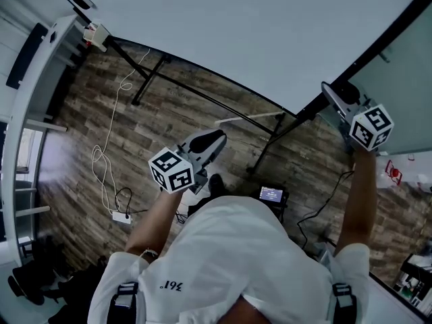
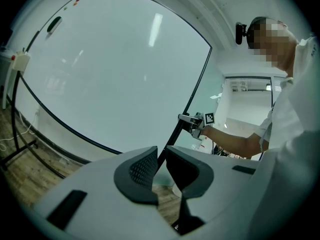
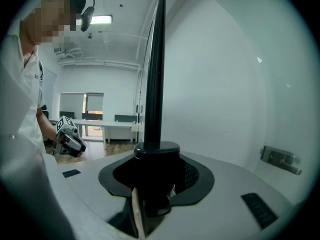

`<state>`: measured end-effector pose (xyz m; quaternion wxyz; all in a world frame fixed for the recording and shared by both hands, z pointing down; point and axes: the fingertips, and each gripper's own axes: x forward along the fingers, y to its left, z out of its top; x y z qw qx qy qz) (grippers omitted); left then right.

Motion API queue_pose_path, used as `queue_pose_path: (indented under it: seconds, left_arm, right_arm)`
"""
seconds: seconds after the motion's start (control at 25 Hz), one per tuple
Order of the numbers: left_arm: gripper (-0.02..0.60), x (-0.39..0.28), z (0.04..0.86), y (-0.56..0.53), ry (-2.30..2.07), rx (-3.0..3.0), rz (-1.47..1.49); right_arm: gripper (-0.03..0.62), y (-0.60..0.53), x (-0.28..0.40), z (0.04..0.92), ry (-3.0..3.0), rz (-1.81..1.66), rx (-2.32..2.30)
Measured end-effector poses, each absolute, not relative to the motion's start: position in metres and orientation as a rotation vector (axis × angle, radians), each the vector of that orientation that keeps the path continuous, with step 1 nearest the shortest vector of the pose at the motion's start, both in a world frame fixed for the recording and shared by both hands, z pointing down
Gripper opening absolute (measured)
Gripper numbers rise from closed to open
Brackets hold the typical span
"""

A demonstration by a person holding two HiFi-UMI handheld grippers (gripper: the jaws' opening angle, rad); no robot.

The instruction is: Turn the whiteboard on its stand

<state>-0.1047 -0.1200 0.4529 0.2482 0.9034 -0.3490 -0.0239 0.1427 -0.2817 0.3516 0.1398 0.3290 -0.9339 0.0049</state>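
Right gripper view shows my right tool (image 3: 159, 159) pinching the whiteboard (image 3: 156, 59) by its black side edge, which rises straight ahead of it. My left tool (image 2: 161, 166) hangs spread and empty, well short of the board. How far the panel has swung on its stand (image 1: 202, 98) I cannot judge. A metal handle (image 3: 280, 160) on the wall beyond the right tool and a white cable (image 1: 108, 147) below the left could interfere.

A white cable (image 1: 123, 84) loops across the wooden floor (image 1: 182, 123) to a power strip (image 1: 121, 217).
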Motion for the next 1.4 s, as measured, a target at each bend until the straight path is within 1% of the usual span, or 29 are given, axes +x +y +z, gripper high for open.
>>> queue_pose_path:
  seconds: [0.92,1.4]
  left_arm:
    - [0.041,-0.121,0.463,-0.132,-0.991,2.422,-0.053]
    - [0.041,-0.119,0.463,-0.138,-0.991,2.413,-0.054]
  right_arm:
    - [0.184,-0.341,0.139,0.351,-2.609,-0.05,0.897]
    - [0.184,-0.342,0.145,0.349,-2.62,-0.049,0.891]
